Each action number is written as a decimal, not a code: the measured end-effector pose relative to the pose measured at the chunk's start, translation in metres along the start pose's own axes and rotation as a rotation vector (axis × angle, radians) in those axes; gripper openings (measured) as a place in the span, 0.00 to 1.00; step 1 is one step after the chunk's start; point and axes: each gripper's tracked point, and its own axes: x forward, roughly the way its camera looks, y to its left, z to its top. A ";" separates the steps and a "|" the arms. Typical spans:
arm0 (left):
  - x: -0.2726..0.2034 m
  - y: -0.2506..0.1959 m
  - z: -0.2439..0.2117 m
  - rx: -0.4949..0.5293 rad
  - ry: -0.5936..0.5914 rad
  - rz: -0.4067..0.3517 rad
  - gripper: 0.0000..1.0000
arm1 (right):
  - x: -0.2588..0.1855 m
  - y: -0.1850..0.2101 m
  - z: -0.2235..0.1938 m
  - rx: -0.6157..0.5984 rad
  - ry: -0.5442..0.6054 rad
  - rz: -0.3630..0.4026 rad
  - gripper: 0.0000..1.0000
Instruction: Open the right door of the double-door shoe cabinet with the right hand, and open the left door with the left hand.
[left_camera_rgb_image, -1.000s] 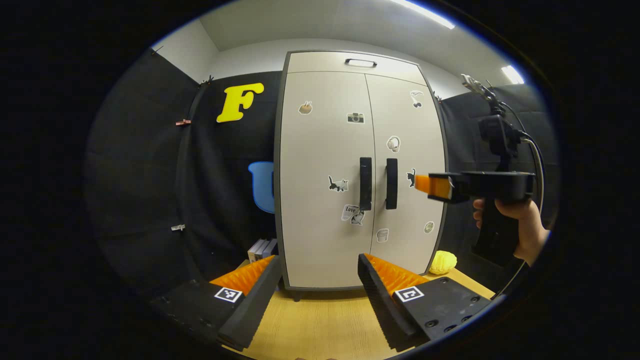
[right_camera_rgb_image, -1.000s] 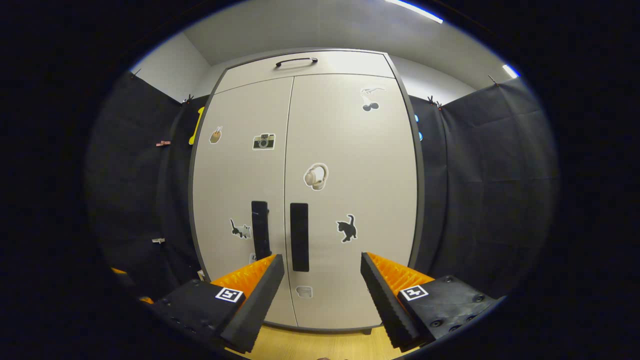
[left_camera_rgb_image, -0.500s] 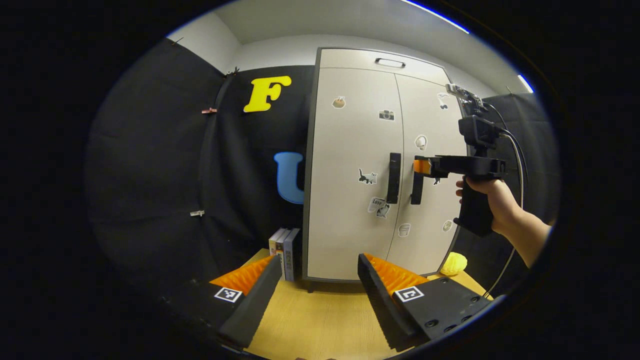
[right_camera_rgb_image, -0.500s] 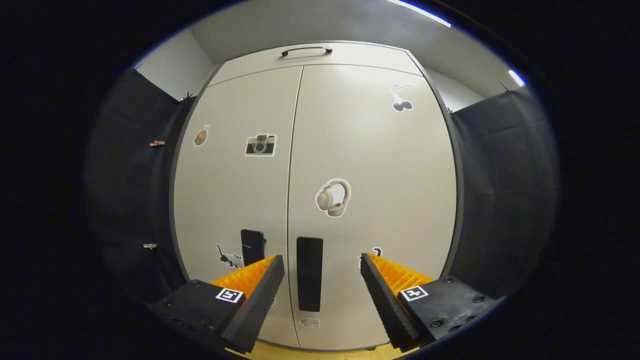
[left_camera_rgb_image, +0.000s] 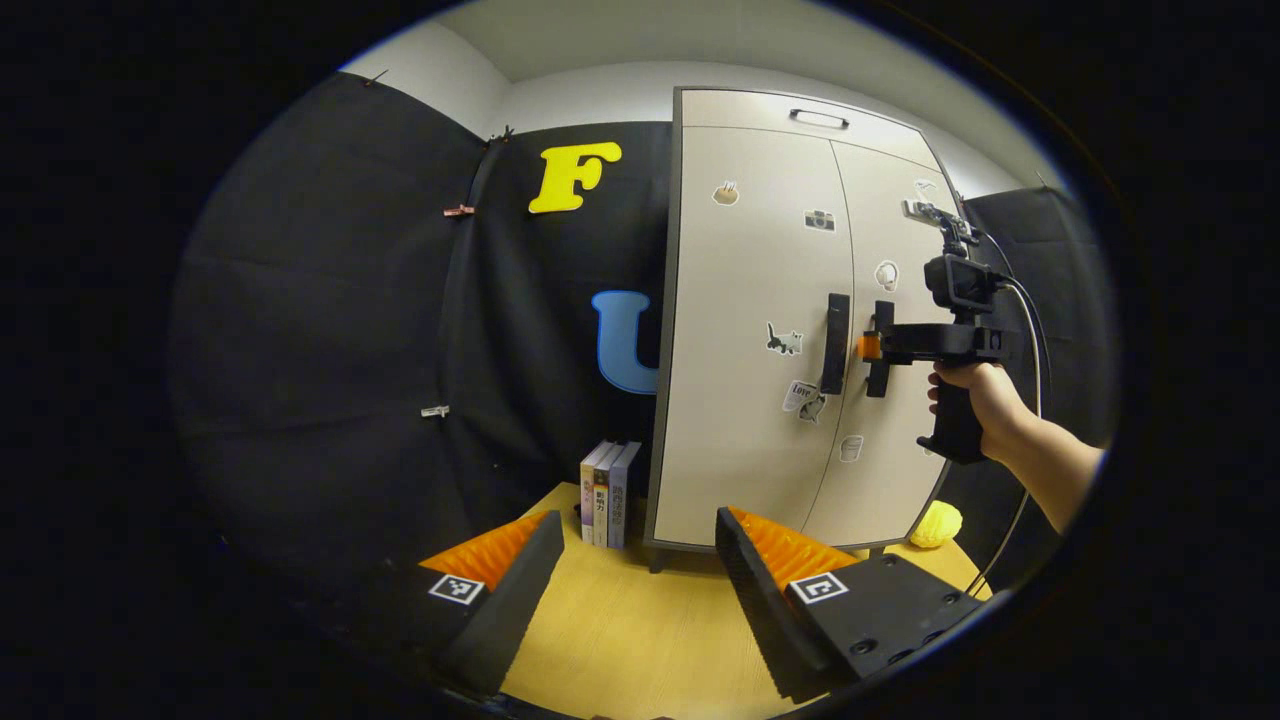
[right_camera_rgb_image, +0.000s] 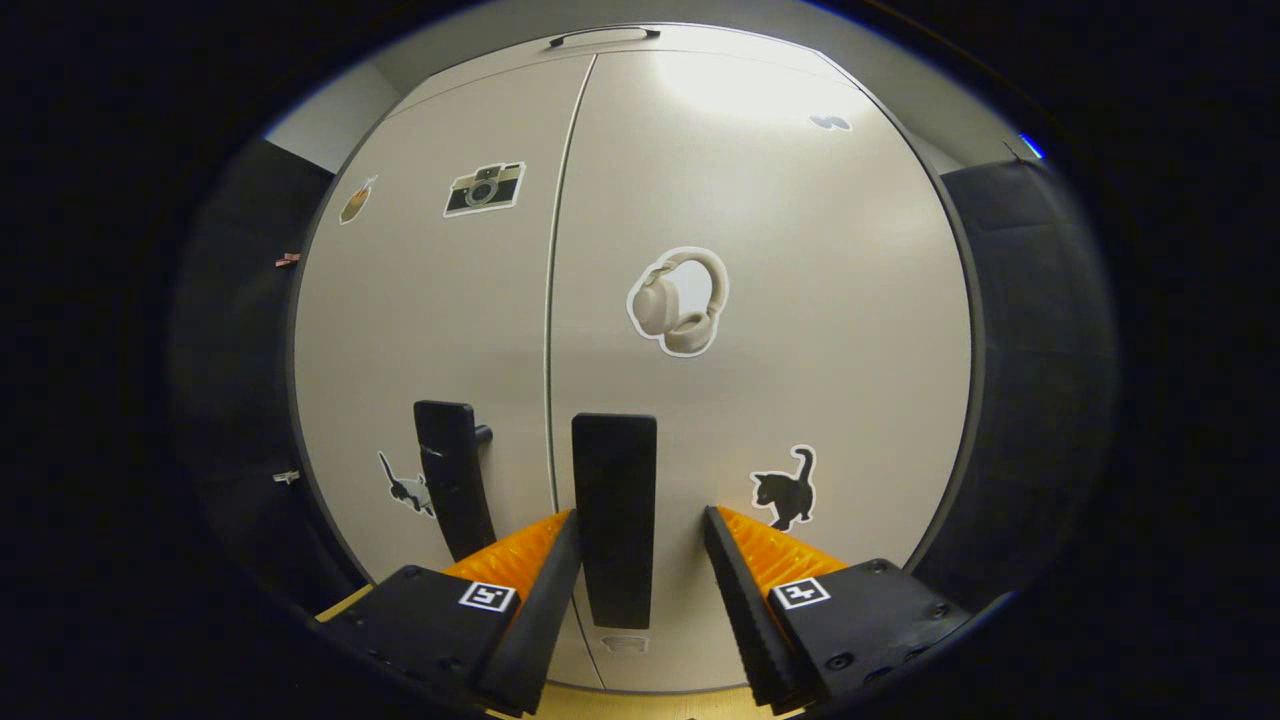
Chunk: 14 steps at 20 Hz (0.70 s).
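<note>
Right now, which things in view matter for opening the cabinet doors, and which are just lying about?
For the job: shoe cabinet; right door handle, between the open fingers of the right gripper; left door handle; left gripper, open, away from the cabinet.

Lying about: books left of the cabinet; yellow object to its right.

Your left gripper view looks from far back, left of the shoe cabinet (left_camera_rgb_image: 760, 330), facing it obliquely. Your right gripper view faces the doors squarely, near. Both share the cabinet front.
</note>
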 end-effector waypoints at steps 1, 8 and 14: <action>-0.001 0.002 -0.001 -0.002 0.002 0.004 0.95 | -0.001 0.004 -0.001 0.000 0.001 0.015 0.69; -0.008 0.010 0.003 0.012 -0.020 0.023 0.95 | 0.001 0.008 -0.004 0.089 0.024 0.025 0.36; -0.016 0.015 0.002 0.010 -0.026 0.011 0.95 | -0.002 0.009 -0.005 0.110 0.062 0.046 0.17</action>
